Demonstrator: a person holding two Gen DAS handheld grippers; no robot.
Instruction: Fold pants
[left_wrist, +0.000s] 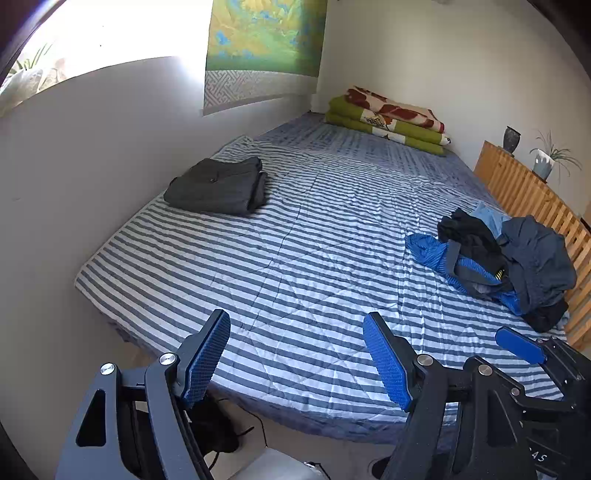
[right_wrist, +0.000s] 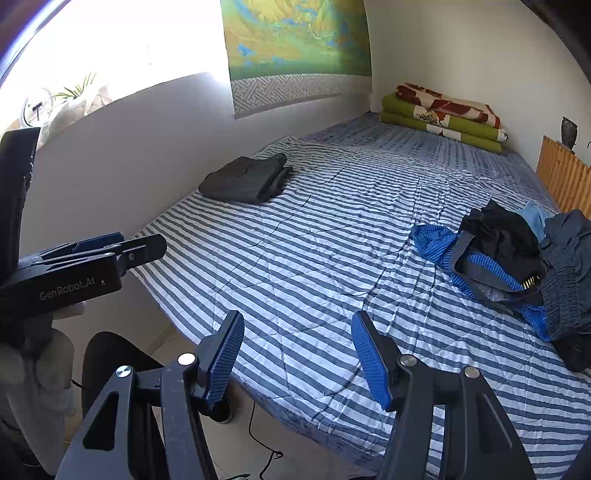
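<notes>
With one pair folded (left_wrist: 218, 186) by the bed's (left_wrist: 295, 280) far left edge, both my tongs, left (left_wrist: 295, 360) and right (right_wrist: 297, 360), hang spread and empty, so I'd judge the next move is pulling pants from the pile (left_wrist: 517, 266) at its right edge.

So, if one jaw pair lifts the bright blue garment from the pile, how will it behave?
The blue garment is crumpled, so it will probably hang limp. A black garment and a grey garment overlap it, so they may drag along. It looks thin, likely light.
</notes>
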